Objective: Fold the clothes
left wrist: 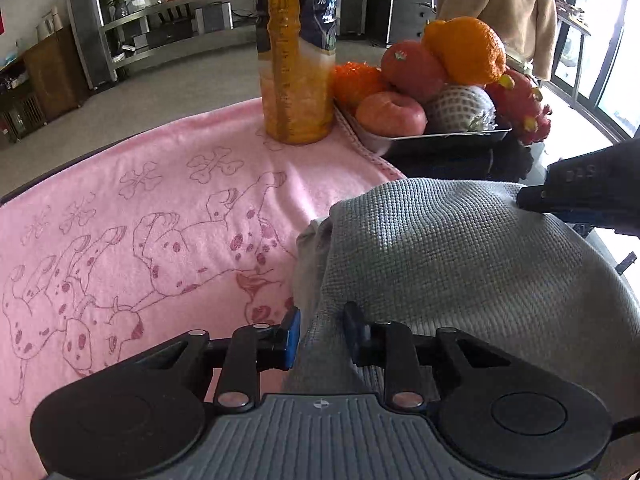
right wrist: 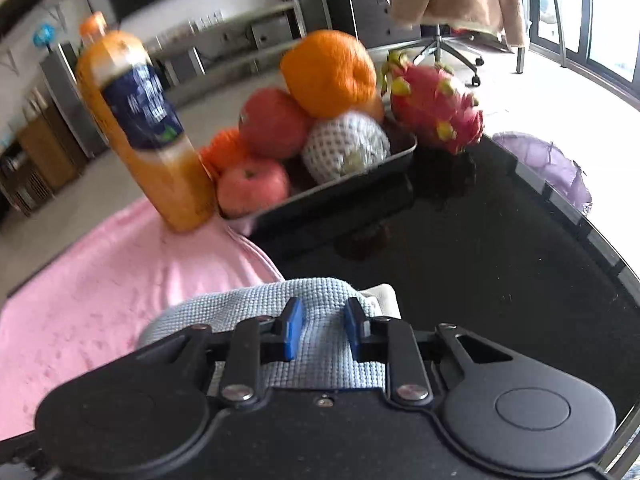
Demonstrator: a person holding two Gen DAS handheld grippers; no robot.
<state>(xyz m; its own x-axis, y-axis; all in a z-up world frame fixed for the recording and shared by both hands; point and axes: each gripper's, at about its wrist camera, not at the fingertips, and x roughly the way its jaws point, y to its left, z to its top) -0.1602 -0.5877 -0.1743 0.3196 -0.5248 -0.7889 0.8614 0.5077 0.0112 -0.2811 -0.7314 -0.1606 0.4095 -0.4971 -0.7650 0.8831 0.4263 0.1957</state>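
A grey waffle-knit cloth (left wrist: pixel 460 264) lies bunched on the right end of a pink dog-print towel (left wrist: pixel 140 220) and bulges up between my two grippers. My left gripper (left wrist: pixel 323 334) is shut on a thick fold at the cloth's near edge, blue pads on either side of it. In the left wrist view my right gripper (left wrist: pixel 532 200) shows as a dark shape at the cloth's far right corner. In its own view the right gripper (right wrist: pixel 322 330) is shut on the cloth (right wrist: pixel 256 300), with fabric filling the gap between its pads. A pale inner layer peeks out at the cloth's edge.
A tall orange juice bottle (right wrist: pixel 144 132) stands on the pink towel (right wrist: pixel 100 280) at the back. Beside it sits a metal tray (right wrist: pixel 340 188) piled with fruit, a dragon fruit (right wrist: pixel 436 104) at its right. The glossy black tabletop (right wrist: pixel 480 280) lies to the right.
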